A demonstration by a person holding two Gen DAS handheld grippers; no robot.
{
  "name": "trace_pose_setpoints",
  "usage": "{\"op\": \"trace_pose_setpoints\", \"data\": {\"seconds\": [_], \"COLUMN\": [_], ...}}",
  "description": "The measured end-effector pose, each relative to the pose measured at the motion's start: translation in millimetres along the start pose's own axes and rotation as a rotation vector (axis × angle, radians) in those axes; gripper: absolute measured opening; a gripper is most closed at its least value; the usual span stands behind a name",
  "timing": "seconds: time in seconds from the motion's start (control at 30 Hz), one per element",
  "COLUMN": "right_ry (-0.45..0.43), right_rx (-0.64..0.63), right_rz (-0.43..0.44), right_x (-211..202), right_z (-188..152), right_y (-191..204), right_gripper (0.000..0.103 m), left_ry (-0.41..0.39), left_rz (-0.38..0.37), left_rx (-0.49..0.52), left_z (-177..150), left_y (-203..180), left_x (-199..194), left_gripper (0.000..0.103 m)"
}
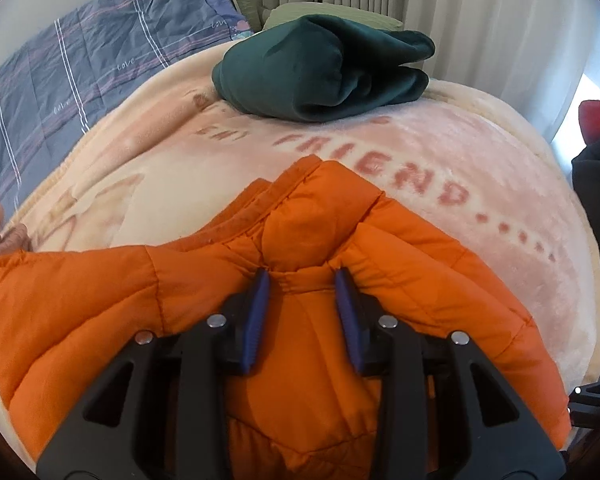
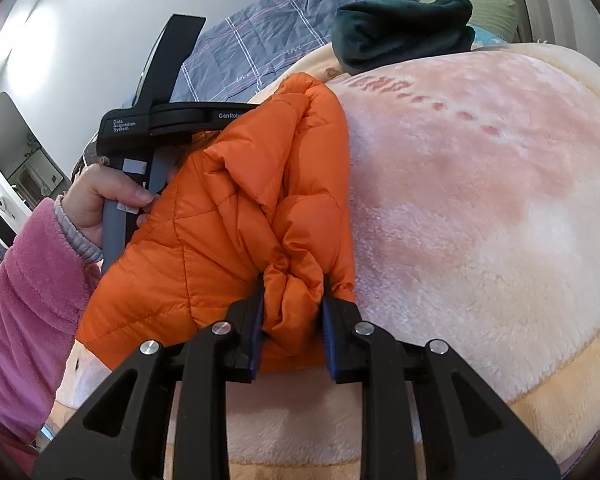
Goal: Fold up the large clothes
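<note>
An orange puffer jacket (image 1: 284,240) lies bunched on a pink and cream fleece blanket (image 1: 440,152). My left gripper (image 1: 302,280) is shut on a fold of the jacket, its blue pads pinching the padded fabric. In the right wrist view my right gripper (image 2: 294,292) is shut on another bunched edge of the orange jacket (image 2: 236,208), lifted slightly off the blanket (image 2: 480,200). The left gripper's black body (image 2: 156,120) and the hand holding it show behind the jacket on the left.
A folded dark green garment (image 1: 324,72) sits at the far side of the blanket, also seen in the right wrist view (image 2: 400,32). A blue-grey checked quilt (image 1: 80,64) covers the far left. Curtains (image 1: 440,12) hang behind. A dark pile with something red (image 1: 596,148) is at the right.
</note>
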State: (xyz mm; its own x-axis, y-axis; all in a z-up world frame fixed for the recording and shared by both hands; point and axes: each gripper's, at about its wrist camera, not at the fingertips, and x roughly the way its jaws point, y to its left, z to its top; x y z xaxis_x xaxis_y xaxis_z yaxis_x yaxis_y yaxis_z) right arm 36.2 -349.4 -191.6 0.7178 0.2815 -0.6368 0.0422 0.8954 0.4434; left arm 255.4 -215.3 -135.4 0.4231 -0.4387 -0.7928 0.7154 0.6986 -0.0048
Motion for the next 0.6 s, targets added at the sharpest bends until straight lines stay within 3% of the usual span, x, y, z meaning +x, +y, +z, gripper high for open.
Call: {"op": "trace_pose_setpoints", "data": {"seconds": [0.1, 0.17, 0.23, 0.37, 0.43, 0.5, 0.6], "right_ry": [0.02, 0.017, -0.049, -0.219, -0.254, -0.238, -0.138], "right_rx": [-0.013, -0.026, -0.063, -0.17, -0.213, -0.22, -0.175], "right_rz": [-0.013, -0.052, -0.088, -0.045, -0.027, -0.019, -0.117], "right_x": [-8.1, -19.9, -41.5, -70.4, -61.1, -40.0, 17.5], "right_z": [5.4, 12.4, 24.4, 51.2, 65.8, 74.1, 73.6], "right_y": [2.9, 7.4, 17.2, 46.2, 60.6, 66.3, 50.2], "right_gripper": [0.026, 0.036, 0.037, 0.036, 0.035, 0.028, 0.017], "left_ry": [-0.005, -0.007, -0.007, -0.007, -0.007, -0.008, -0.019], "left_rz": [-0.005, 0.007, 0.013, 0.01, 0.01, 0.007, -0.03], "left_rx": [-0.007, 0.0, 0.004, 0.002, 0.002, 0.0, -0.029], "left_z": [-3.8, -3.5, -3.5, -3.0, -2.9, -3.1, -3.6], "left_y": [1.1, 0.9, -0.4, -0.3, -0.4, 0.2, 6.1], "left_x": [0.2, 1.9, 1.8, 2.0, 2.0, 1.7, 0.0], "left_gripper": [0.035, 0.035, 0.035, 0.035, 0.035, 0.035, 0.035]}}
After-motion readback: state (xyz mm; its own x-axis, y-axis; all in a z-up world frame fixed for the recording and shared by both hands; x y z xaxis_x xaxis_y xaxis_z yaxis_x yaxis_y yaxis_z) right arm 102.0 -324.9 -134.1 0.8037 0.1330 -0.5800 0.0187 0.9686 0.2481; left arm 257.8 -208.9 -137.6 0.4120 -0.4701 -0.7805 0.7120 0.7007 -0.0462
